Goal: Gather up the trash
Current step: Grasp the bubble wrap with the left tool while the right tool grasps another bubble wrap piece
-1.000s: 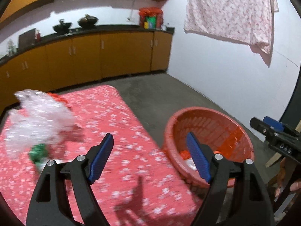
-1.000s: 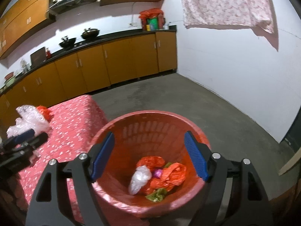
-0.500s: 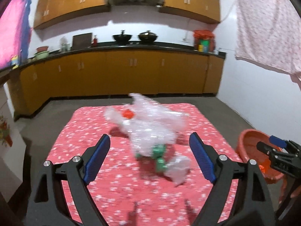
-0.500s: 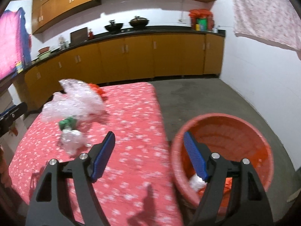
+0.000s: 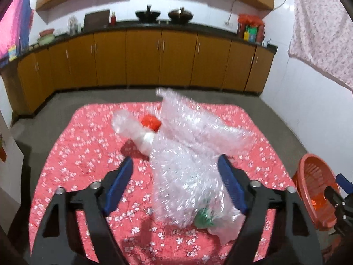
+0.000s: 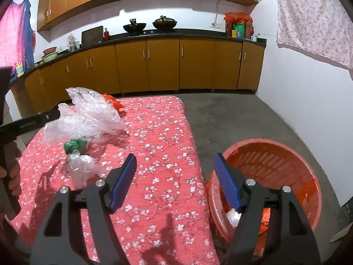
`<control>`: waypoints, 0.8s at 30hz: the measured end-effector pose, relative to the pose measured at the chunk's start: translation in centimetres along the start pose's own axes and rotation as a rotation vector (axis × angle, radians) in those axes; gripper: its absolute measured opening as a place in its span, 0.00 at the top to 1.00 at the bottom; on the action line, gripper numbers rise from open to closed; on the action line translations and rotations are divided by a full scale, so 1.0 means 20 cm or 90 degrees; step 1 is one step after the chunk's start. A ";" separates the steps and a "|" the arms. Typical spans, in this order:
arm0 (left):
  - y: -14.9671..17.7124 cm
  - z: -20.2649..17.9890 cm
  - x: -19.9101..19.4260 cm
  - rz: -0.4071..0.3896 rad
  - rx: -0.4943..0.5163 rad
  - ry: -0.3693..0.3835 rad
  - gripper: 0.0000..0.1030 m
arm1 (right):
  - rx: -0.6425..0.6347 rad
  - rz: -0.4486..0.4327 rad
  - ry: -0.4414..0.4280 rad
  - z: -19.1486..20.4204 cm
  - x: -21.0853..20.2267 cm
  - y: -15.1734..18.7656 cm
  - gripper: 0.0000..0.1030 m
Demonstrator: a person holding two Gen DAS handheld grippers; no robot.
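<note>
Your left tool (image 5: 175, 184) has just been narrowing around the bubble wrap (image 5: 187, 154) between its jaws; contact with the pads is not confirmed. The wrap lies mid-desk (image 5: 72, 154), toward the far edge, with a green scrap (image 6: 75, 146) and a clear bag (image 6: 80, 169) on its near side. Expect light, soft, springy, slippery film: grip a bunched fold, not a loose flap. Your right tool (image 6: 175, 182) stands wide and empty at the desk's right edge, above the orange basket (image 6: 306, 167).

Crumpled clear bubble-wrap heap (image 6: 86, 119) blocked the red floral worktop's (image 6: 158, 137) far-left part; its near-right part lay unobstructed beside the orange plastic basket (image 6: 304, 167).
</note>
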State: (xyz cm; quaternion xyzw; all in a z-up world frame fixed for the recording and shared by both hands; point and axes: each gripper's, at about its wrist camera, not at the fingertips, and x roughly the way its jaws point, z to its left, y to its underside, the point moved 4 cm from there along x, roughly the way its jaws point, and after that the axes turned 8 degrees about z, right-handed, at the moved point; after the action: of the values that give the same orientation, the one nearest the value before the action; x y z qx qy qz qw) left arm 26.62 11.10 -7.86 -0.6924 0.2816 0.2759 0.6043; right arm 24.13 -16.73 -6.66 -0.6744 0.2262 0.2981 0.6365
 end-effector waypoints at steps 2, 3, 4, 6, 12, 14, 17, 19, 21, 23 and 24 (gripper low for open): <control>0.02 0.02 0.02 0.015 -0.003 0.008 0.48 | -0.001 0.003 -0.001 0.01 0.03 0.00 0.31; 0.02 0.02 0.03 0.020 -0.003 0.008 0.52 | -0.001 0.004 -0.002 0.01 0.03 0.00 0.31; 0.03 0.03 0.03 0.024 -0.001 0.009 0.60 | -0.002 0.006 -0.005 0.02 0.04 -0.01 0.32; 0.05 0.04 0.03 0.028 0.006 0.010 0.72 | -0.006 0.008 -0.009 0.05 0.06 -0.01 0.32; 0.06 0.10 -0.03 0.007 -0.002 0.018 0.91 | -0.018 0.010 -0.016 0.10 0.07 -0.01 0.33; 0.06 0.12 -0.09 -0.010 0.007 0.011 0.91 | -0.021 0.010 -0.018 0.12 0.07 -0.02 0.33; 0.06 0.14 -0.15 -0.022 0.013 0.012 0.91 | -0.024 0.007 -0.021 0.14 0.07 -0.02 0.33; 0.07 0.16 -0.20 -0.034 0.010 0.014 0.91 | -0.027 0.006 -0.024 0.16 0.06 -0.03 0.33; 0.07 0.20 -0.26 -0.050 0.002 0.013 0.91 | -0.031 0.005 -0.026 0.17 0.06 -0.03 0.33; 0.07 0.24 -0.31 -0.063 -0.006 0.012 0.91 | -0.034 0.005 -0.029 0.19 0.06 -0.04 0.33; 0.07 0.27 -0.35 -0.073 -0.012 0.011 0.91 | -0.036 0.004 -0.031 0.20 0.06 -0.03 0.33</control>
State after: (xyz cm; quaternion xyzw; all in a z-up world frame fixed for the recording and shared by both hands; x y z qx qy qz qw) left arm 20.48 16.65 -4.38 -0.7153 0.2440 0.2378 0.6101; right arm 25.02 -12.62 -7.04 -0.6840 0.2047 0.3227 0.6214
